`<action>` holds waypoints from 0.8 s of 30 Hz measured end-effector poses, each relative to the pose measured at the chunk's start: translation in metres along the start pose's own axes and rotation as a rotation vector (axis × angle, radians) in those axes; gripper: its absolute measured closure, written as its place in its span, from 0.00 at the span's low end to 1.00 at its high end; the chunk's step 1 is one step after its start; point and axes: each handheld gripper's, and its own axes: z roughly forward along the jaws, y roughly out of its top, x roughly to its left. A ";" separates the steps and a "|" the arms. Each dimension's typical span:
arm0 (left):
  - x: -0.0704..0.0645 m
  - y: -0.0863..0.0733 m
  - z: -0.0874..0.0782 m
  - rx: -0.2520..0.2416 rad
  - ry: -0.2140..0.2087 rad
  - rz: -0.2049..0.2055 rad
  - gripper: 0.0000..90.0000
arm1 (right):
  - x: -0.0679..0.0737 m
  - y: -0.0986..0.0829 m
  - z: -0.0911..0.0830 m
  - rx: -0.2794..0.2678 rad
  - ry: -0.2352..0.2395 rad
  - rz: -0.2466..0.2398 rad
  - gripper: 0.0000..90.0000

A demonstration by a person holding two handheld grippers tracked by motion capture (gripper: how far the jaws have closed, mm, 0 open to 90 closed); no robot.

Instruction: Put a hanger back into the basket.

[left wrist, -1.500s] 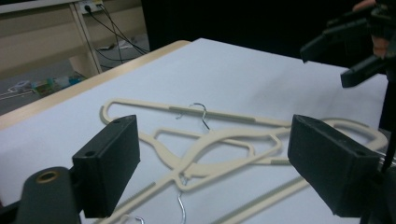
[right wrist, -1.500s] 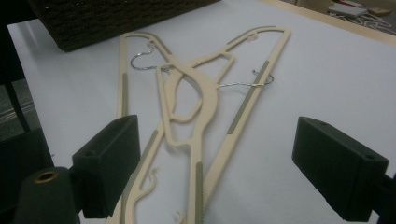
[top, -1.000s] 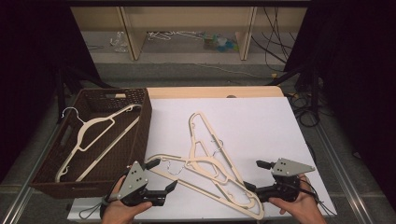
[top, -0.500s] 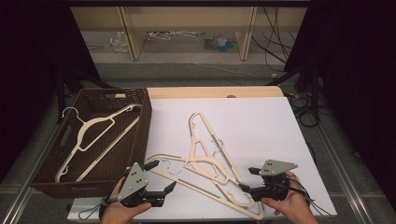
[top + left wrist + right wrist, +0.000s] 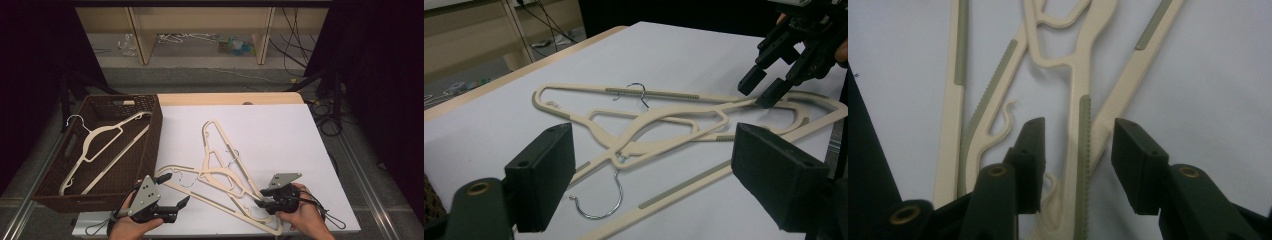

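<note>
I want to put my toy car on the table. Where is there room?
The white table is bare on its far right side, beyond the tangled hangers. There is also room at the far edge beside the brown basket. The near middle is crowded with hangers and both grippers.

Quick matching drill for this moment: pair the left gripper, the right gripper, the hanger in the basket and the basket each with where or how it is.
Things:
1. left gripper
2. right gripper
3. basket hanger
4. basket

States:
A. open, astride a hanger arm on the table
B. dark wicker, at the table's left edge
C. open, held at the near table edge, nothing between its fingers
D. lies alone, metal hook toward the far left

Pairs: 1-C, 2-A, 3-D, 4-B
</note>
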 end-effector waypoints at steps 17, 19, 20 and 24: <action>0.000 -0.002 0.000 0.013 -0.006 0.013 0.20 | -0.007 0.001 -0.005 0.027 0.000 0.006 0.87; 0.000 -0.001 0.001 0.012 -0.007 0.009 0.20 | -0.010 0.000 -0.006 0.029 -0.011 0.010 0.87; 0.000 -0.001 0.001 0.012 -0.009 0.009 0.20 | -0.012 -0.002 -0.005 0.009 -0.024 0.018 0.87; -0.002 -0.003 0.003 0.020 -0.014 0.011 0.20 | -0.016 -0.004 -0.003 0.020 -0.019 0.053 0.82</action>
